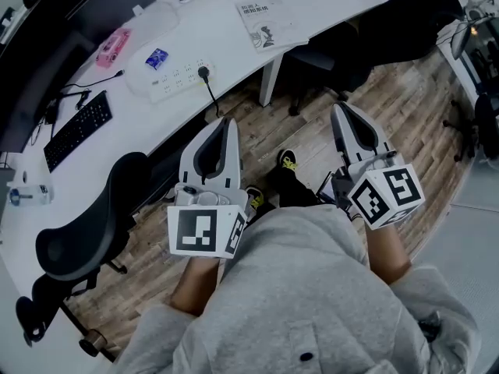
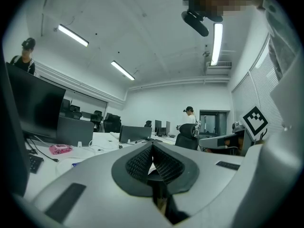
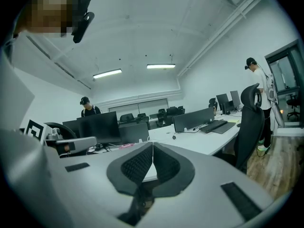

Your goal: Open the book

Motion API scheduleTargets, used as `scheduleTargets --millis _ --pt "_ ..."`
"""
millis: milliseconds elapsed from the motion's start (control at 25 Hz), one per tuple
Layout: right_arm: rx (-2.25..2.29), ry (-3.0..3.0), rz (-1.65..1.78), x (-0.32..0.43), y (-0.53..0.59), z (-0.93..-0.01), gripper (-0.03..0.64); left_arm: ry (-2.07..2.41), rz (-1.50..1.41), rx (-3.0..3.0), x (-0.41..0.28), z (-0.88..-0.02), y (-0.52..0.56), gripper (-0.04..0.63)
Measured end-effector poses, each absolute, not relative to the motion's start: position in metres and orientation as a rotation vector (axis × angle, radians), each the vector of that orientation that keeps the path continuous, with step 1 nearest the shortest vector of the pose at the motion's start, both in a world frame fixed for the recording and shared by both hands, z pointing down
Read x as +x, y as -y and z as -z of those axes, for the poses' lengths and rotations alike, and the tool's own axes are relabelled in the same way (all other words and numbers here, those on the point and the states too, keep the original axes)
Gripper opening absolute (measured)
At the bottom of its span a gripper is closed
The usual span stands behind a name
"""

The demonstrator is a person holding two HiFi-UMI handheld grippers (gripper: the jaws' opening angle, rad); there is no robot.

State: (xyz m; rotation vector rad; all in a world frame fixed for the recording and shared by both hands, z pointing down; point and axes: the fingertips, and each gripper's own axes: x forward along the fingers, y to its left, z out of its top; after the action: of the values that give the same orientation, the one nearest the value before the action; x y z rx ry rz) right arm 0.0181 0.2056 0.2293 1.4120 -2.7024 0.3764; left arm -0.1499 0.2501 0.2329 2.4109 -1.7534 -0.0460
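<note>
On the white desk (image 1: pixel 226 37), well beyond both grippers, lies what looks like the book (image 1: pixel 267 20), closed, near a power strip (image 1: pixel 178 75). The left gripper (image 1: pixel 229 123) and right gripper (image 1: pixel 340 109) hang over the wooden floor (image 1: pixel 261 142), each clenched together on nothing.

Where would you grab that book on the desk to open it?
Probably take the cover's edge near a corner of the book, coming from the desk's front rim. It lies flat, closed, cover up, so only a thin edge offers a lip to pinch.
</note>
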Motion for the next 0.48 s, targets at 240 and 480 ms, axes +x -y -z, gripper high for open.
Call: scheduleTargets --millis 240,480 --pt "1.419 2.727 -0.371 0.011 -0.207 -0.226 0.026 1.770 -0.010 2.418 -0.153 -0.235 -0.248 0.012" --pt "1.406 2.743 -0.330 0.008 -0.203 -0.227 0.028 1.798 -0.084 2.401 -0.151 -0.242 -0.239 0.012"
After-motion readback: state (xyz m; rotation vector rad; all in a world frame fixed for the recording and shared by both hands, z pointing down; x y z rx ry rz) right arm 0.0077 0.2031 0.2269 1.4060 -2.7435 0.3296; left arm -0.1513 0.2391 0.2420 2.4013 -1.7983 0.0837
